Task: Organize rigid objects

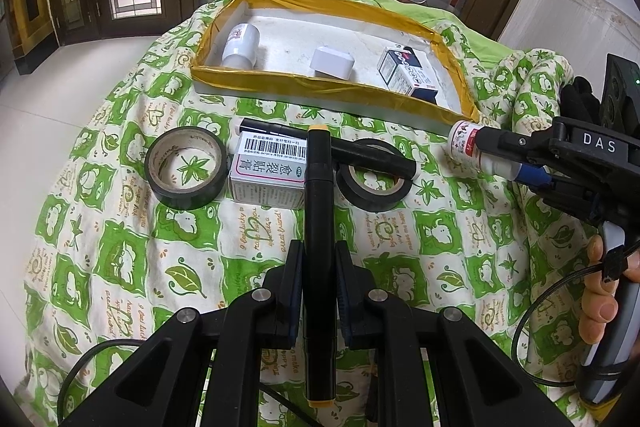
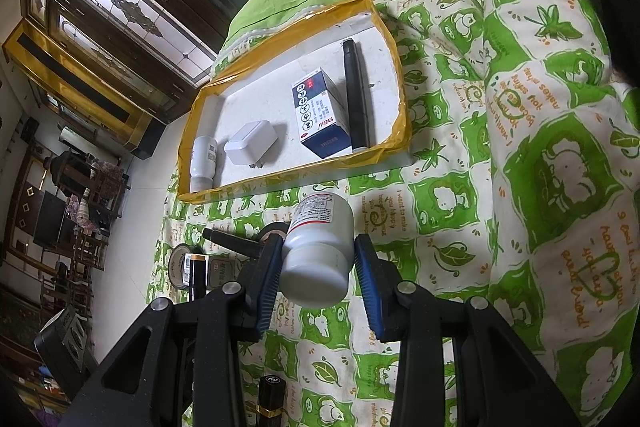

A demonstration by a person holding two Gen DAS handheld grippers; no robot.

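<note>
My left fingers (image 1: pixel 318 291) pinch a black marker (image 1: pixel 318 211) with orange ends, lower centre of frame. My right fingers (image 2: pixel 318 281) clamp a white bottle (image 2: pixel 318 251), cap toward me, held above the green patterned cloth (image 2: pixel 460 227). Yellow-taped tray (image 2: pixel 188 155), upper centre, holds another white bottle (image 2: pixel 203 163) lying at its left end, a white charger (image 2: pixel 251 147), a blue-white box (image 2: pixel 320 115), and a black pen (image 2: pixel 355 99) at right. Outside the tray on the cloth: two tape rolls (image 1: pixel 184 167) and a barcode box (image 1: pixel 268 173).
</note>
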